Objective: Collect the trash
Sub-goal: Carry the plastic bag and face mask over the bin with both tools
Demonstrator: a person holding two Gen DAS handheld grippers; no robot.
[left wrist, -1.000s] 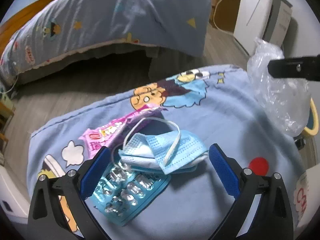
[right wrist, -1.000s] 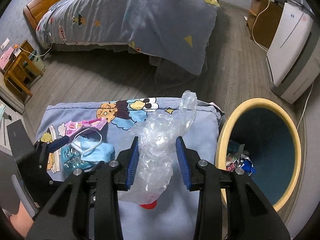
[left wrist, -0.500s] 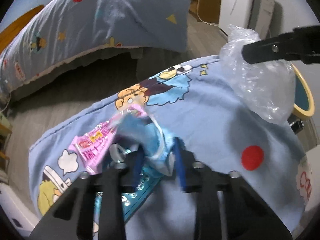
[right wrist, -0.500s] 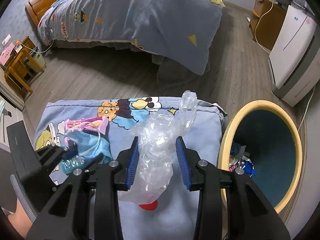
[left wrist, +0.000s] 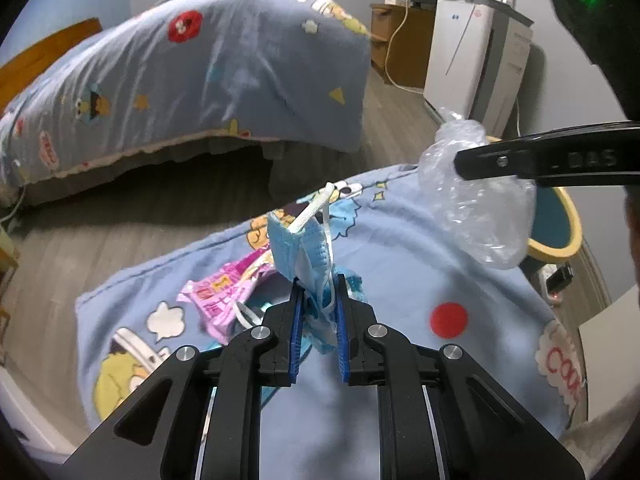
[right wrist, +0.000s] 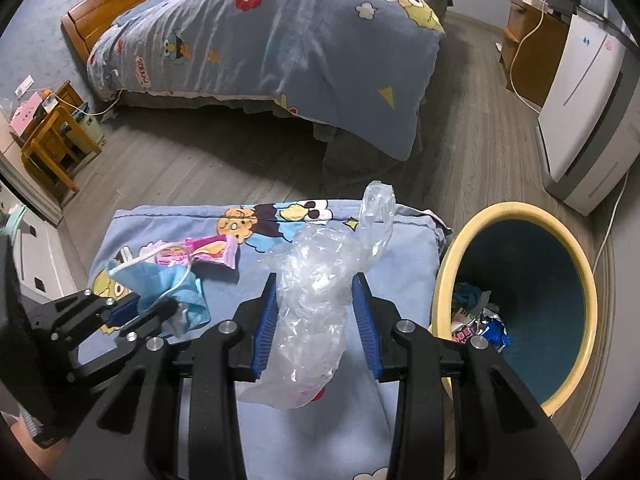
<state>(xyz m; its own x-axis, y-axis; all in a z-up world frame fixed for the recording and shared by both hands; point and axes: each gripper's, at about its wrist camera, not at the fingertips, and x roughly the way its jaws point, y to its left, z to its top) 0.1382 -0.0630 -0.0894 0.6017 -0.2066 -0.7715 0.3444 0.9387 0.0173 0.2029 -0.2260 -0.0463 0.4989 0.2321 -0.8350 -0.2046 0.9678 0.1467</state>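
Observation:
My left gripper (left wrist: 318,284) is closing its jaws on a crumpled blue face mask (left wrist: 296,248), and the blue pads press it from both sides. The mask hangs lifted above a blue cartoon cloth (left wrist: 400,264). A pink wrapper (left wrist: 224,292) lies on the cloth just behind and left of the mask. My right gripper (right wrist: 315,280) is shut on a crumpled clear plastic bag (right wrist: 316,308), held over the cloth's right half. A yellow-rimmed round bin (right wrist: 452,264) stands right of the cloth. The right wrist view also shows the left gripper (right wrist: 148,308) with the mask (right wrist: 160,280).
Inside the bin lie several wrappers (right wrist: 480,320). A bed with a blue cartoon quilt (right wrist: 280,40) fills the back, across a strip of wood floor. A white appliance (right wrist: 580,120) stands at the right wall and a wooden stool (right wrist: 52,144) at the far left.
The left gripper went from wide open around the mask to shut on it and lifted it off the cloth. The teal blister pack dropped out of view. The right gripper rose slightly with the bag.

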